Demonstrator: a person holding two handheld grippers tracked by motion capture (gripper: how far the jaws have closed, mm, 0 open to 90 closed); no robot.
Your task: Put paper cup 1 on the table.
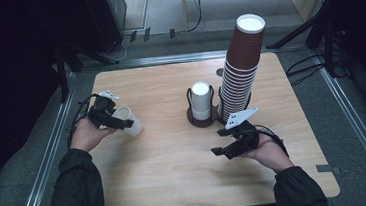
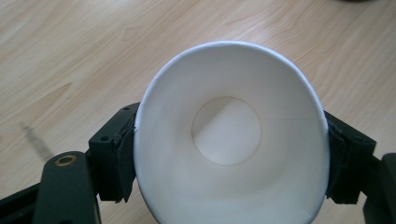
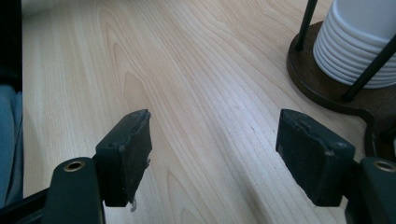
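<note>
My left gripper (image 1: 122, 122) at the table's left side is shut on a white paper cup (image 1: 131, 121). In the left gripper view the cup (image 2: 229, 135) is squeezed oval between the two pads, with its mouth toward the camera. My right gripper (image 1: 220, 147) hovers open and empty over the wood, just in front of a dark round cup holder (image 1: 203, 120) that carries a short stack of white cups (image 1: 201, 100). In the right gripper view that holder (image 3: 327, 88) and the white stack (image 3: 359, 42) sit at the upper right, beyond the open gripper (image 3: 215, 149).
A tall leaning stack of brown cups (image 1: 240, 68) stands right of the white stack. The wooden table (image 1: 177, 174) has bare room in the middle and front. Dark stands and cables lie on the floor around it.
</note>
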